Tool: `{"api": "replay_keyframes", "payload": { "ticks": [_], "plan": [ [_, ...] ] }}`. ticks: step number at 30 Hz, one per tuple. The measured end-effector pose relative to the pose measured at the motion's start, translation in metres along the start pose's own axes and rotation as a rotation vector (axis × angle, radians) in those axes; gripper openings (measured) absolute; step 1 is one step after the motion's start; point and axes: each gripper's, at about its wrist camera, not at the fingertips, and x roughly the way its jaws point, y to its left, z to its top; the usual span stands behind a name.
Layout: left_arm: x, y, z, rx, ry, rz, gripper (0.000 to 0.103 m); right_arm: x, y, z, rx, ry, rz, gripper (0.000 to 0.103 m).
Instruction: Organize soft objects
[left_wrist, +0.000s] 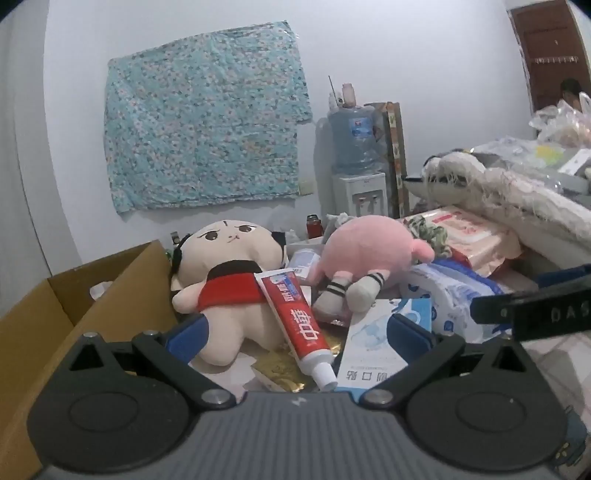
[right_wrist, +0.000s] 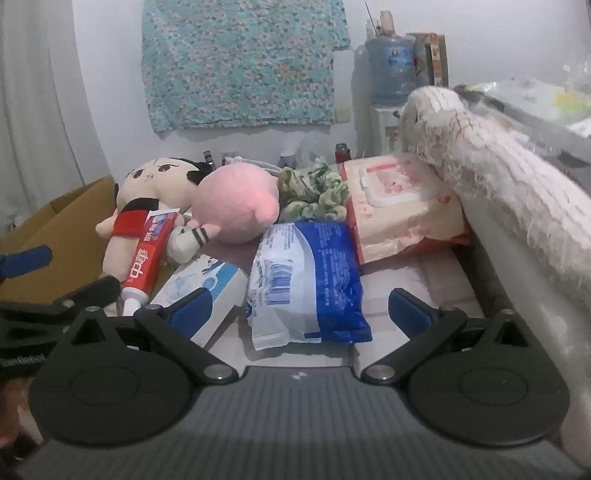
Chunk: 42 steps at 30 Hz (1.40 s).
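Observation:
A cream plush doll (left_wrist: 221, 280) (right_wrist: 147, 192) in a red top lies on its back, with a red toothpaste tube (left_wrist: 295, 317) (right_wrist: 147, 254) across it. To its right lies a pink plush (left_wrist: 369, 251) (right_wrist: 236, 206) with striped legs. My left gripper (left_wrist: 299, 332) is open just short of the doll's legs and the tube, nothing between its fingers. My right gripper (right_wrist: 303, 310) is open over a blue and white wipes pack (right_wrist: 306, 273) (left_wrist: 450, 295), with no pad touching it. A green patterned cloth (right_wrist: 317, 192) sits behind the pack.
An open cardboard box (left_wrist: 74, 306) (right_wrist: 74, 218) stands at the left. A white and blue carton (left_wrist: 373, 347) (right_wrist: 207, 284) lies by the tube. A pink wipes pack (right_wrist: 402, 206) (left_wrist: 469, 232) and a shaggy white roll (right_wrist: 498, 177) (left_wrist: 517, 199) fill the right. A water dispenser (left_wrist: 354, 155) stands by the wall.

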Motion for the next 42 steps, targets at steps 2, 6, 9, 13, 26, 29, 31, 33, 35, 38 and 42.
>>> {"api": "replay_keyframes", "payload": {
  "ticks": [2,6,9,13,26,29,31,33,35,38,42],
  "plan": [
    [-0.0010,-0.0003,-0.0001,0.004,-0.010,0.011,0.103,-0.0014,0.0014,0.0001,-0.012,-0.007,0.001,0.102],
    [-0.0013,-0.0014,-0.0007,0.015,-0.018,0.019,0.103,-0.0011,0.0010,-0.0002,-0.012,0.000,0.008,0.102],
    [-0.0007,-0.0002,-0.0007,0.009,-0.014,0.028,0.103,-0.0012,0.0002,-0.0003,-0.006,0.001,0.007,0.102],
    [-0.0017,0.0027,-0.0005,-0.002,-0.009,0.034,0.103,-0.0011,-0.0002,-0.0004,-0.004,0.002,0.011,0.102],
    [-0.0008,0.0077,0.0003,-0.037,0.004,0.063,0.103,-0.0006,0.0030,-0.0013,-0.015,0.008,0.008,0.102],
    [-0.0009,0.0075,0.0011,-0.039,0.006,0.065,0.103,-0.0011,0.0025,-0.0011,-0.009,0.009,0.013,0.102],
    [-0.0005,0.0078,0.0012,-0.041,0.013,0.063,0.103,-0.0019,0.0021,-0.0010,-0.009,0.007,0.015,0.102],
    [0.0011,0.0075,0.0014,-0.037,0.022,0.062,0.103,-0.0017,0.0023,-0.0010,-0.011,0.007,0.011,0.102],
    [0.0012,0.0071,0.0010,-0.032,0.024,0.065,0.103,-0.0002,0.0018,-0.0013,-0.012,0.013,0.010,0.102],
    [0.0013,0.0074,0.0008,-0.035,0.023,0.063,0.103,0.0004,0.0011,-0.0010,-0.006,0.018,0.014,0.102],
    [0.0013,0.0070,0.0010,-0.035,0.025,0.065,0.103,0.0012,0.0012,-0.0011,-0.011,0.013,0.010,0.102]
  ]
}}
